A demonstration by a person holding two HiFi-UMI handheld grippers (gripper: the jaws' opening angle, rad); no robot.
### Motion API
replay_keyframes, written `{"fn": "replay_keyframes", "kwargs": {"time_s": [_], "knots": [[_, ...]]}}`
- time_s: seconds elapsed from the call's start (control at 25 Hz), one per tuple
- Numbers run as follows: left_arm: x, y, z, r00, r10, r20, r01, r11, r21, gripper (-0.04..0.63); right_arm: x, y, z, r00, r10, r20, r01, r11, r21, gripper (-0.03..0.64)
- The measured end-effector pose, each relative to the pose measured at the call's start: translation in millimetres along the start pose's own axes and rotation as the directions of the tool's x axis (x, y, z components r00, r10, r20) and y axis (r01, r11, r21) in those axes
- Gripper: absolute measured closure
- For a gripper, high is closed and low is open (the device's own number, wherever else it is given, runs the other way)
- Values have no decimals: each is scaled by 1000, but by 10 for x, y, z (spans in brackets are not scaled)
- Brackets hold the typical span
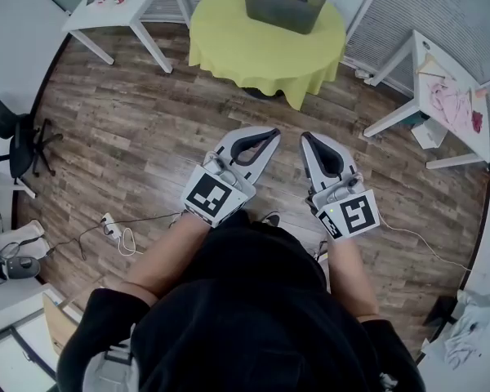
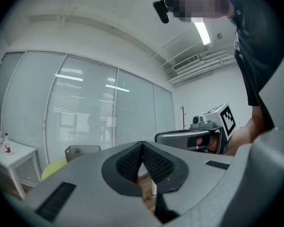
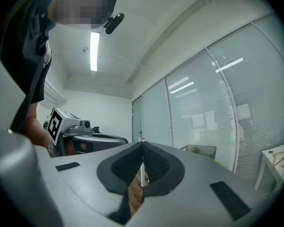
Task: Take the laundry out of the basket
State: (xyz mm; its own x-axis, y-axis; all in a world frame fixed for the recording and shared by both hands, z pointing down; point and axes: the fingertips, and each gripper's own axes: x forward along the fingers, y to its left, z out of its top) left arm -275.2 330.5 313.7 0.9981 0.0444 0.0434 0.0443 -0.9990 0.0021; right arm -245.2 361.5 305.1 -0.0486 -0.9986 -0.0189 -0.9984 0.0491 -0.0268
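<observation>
Two grippers of mine hang level and side by side in the head view, my left gripper [image 1: 274, 132] and my right gripper [image 1: 304, 136]. Both point toward the yellow table [image 1: 229, 47] and are well short of it, over the wood floor [image 1: 147, 113]. The grey basket [image 1: 282, 11] stands on that table, and its contents are too dark to tell. In the left gripper view my left fingers [image 2: 128, 162] are pressed together with nothing between them, and the basket shows beyond them on the table. In the right gripper view my right fingers [image 3: 156, 163] are likewise closed on nothing and aimed toward the table.
</observation>
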Motion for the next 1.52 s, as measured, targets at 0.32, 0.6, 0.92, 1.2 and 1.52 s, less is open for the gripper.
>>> {"fn": "replay_keyframes", "kwargs": {"time_s": [0.32, 0.6, 0.92, 1.2, 1.52], "knots": [[133, -218, -39, 1000, 13, -25, -13, 1000, 16, 592, -243, -76, -7, 1000, 21, 0, -21, 1000, 0, 595], [299, -329, -9, 999, 11, -32, -10, 1000, 30, 592, -337, -184, -7, 999, 37, 2, -37, 999, -2, 595], [463, -118, -77, 999, -7, -39, 8, 1000, 26, 592, -109, -342, -4, 999, 45, -2, -45, 999, -3, 595], [681, 342, -102, 1000, -15, -13, 15, 1000, 22, 592, 312, -576, -50, 999, 36, -39, -37, 999, -31, 595], [947, 924, -124, 999, -47, -11, 47, 998, 30, 592, 925, -853, -96, 998, 25, -64, -27, 999, -34, 595]]}}
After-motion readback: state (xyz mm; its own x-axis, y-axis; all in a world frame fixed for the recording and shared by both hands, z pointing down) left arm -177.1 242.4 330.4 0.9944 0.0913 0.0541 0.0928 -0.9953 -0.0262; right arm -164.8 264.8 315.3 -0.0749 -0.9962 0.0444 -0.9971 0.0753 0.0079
